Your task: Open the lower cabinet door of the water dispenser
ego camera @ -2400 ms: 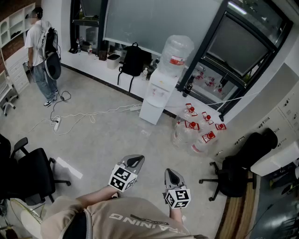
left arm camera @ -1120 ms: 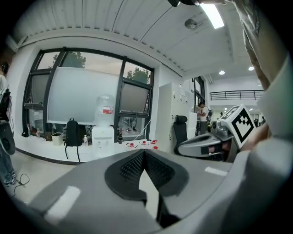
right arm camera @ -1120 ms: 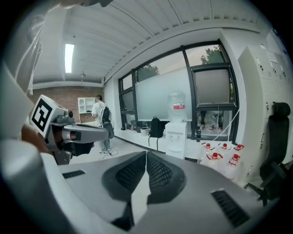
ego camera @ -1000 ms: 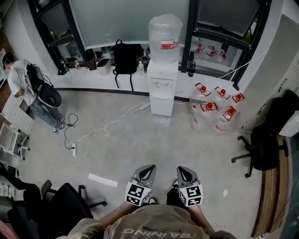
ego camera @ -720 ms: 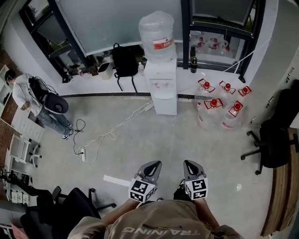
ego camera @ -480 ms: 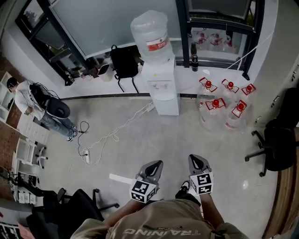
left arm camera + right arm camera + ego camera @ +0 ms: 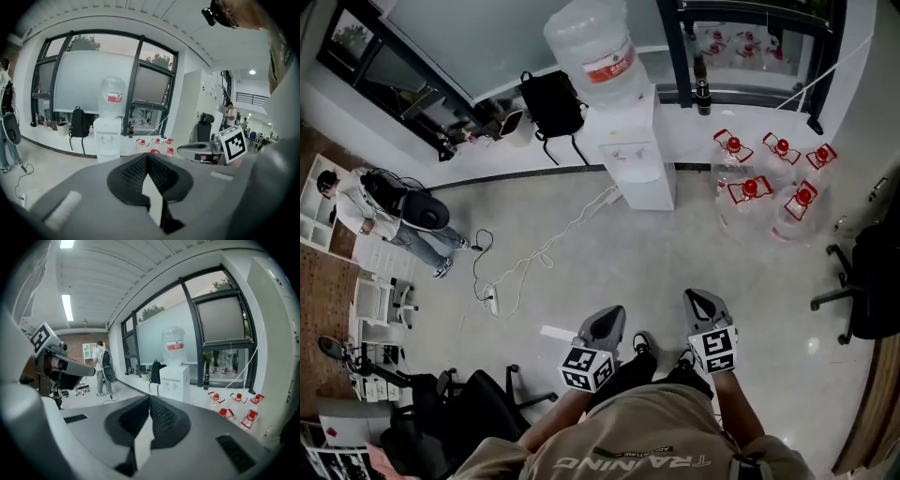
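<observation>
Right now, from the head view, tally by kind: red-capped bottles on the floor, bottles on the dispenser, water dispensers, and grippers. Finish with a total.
Red-capped bottles on the floor: 5
Bottle on the dispenser: 1
Water dispenser: 1
Grippers: 2 (left gripper, right gripper)
Total: 9

Hidden and unresolved parts — water dispenser
Left gripper view: its foot is hidden behind the grey body of the left tongs. Head view: the lower cabinet door is too small to show a seam — an office chair is cut by the right edge.
</observation>
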Demonstrator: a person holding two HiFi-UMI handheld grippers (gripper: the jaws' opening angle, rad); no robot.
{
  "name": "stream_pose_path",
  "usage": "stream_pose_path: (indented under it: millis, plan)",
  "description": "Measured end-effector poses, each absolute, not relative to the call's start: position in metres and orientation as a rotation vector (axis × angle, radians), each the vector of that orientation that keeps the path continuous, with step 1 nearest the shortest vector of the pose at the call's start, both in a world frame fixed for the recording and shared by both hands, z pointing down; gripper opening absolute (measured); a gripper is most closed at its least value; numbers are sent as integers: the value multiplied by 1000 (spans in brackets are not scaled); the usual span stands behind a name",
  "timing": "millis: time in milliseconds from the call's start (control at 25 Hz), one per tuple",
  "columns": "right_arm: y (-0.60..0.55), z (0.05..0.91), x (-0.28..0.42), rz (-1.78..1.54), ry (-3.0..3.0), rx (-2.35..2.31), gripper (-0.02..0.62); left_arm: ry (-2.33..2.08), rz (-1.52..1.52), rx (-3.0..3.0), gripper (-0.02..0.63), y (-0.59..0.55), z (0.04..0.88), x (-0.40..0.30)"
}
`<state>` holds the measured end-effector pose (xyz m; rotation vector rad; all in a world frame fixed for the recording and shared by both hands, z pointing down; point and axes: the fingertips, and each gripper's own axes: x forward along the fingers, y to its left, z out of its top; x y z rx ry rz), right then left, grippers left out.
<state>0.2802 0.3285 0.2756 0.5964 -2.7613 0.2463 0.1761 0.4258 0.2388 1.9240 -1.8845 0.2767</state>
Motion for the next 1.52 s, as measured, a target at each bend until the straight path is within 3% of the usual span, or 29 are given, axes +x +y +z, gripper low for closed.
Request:
stream_pose_path:
  millis: [480,880,1520]
  plan:
    - [275,274,225,238,-2672,720,11,-1742,265,2093,-2,345,260,112]
    - [227,239,121,258,-2693,844,11,-1743,276,2205,-2,279,253,4]
    - [136,284,50,324,-2663,687,11,-1828,375,2193,-2,196,258,-44]
